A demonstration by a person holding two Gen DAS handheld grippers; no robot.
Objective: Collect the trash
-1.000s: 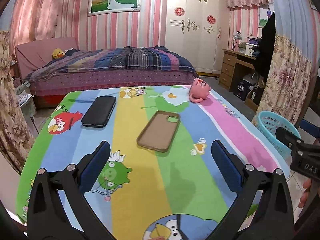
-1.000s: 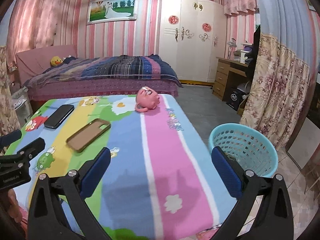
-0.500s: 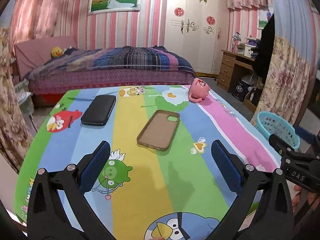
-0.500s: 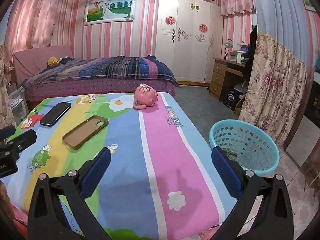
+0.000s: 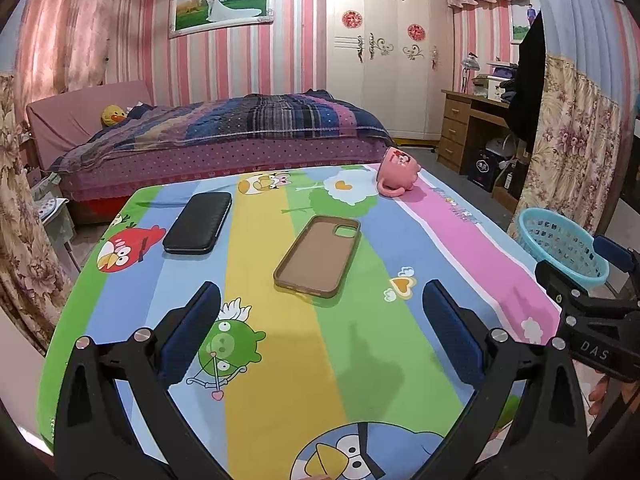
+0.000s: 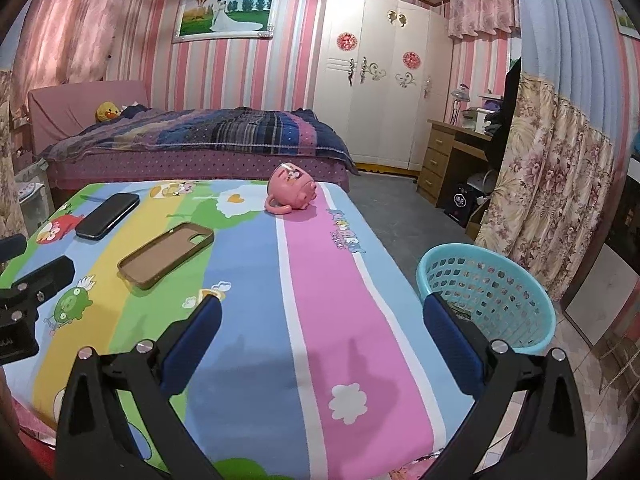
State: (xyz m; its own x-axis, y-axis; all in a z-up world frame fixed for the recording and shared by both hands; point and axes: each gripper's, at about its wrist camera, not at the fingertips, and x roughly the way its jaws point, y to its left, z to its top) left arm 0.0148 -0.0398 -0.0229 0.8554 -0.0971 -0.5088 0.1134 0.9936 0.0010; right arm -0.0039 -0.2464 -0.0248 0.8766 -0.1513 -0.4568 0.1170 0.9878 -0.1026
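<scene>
Seen from the left wrist, the left gripper (image 5: 321, 332) hovered above the near end of a cartoon-print tablecloth (image 5: 448, 236), its blue-padded fingers (image 5: 188, 334) spread wide, holding and touching nothing. Just beyond the fingertips a tan phone case (image 5: 318, 255) lay hollow side up on the cloth; a black phone (image 5: 199, 222) lay farther off, to the left of the case. A pink mug (image 5: 397, 171) lay tipped on its side near the cloth's far edge, beyond and right of the case. A turquoise plastic basket (image 5: 560, 247) stood off the cloth's right edge, and part of the right gripper's black frame reached in front of it.

Seen from the right wrist, the right gripper (image 6: 322, 334) was likewise spread wide and empty over the cloth's pink and blue stripes, clear of the fabric. The tan phone case (image 6: 166, 254) lay left of and beyond its left finger, the black phone (image 6: 107, 215) beyond the case, the pink mug (image 6: 291, 192) at the far end. The turquoise basket (image 6: 486, 294) stood on the floor beside the cloth's right edge, partly behind the right finger (image 6: 452, 346). What it contained could not be made out.
</scene>
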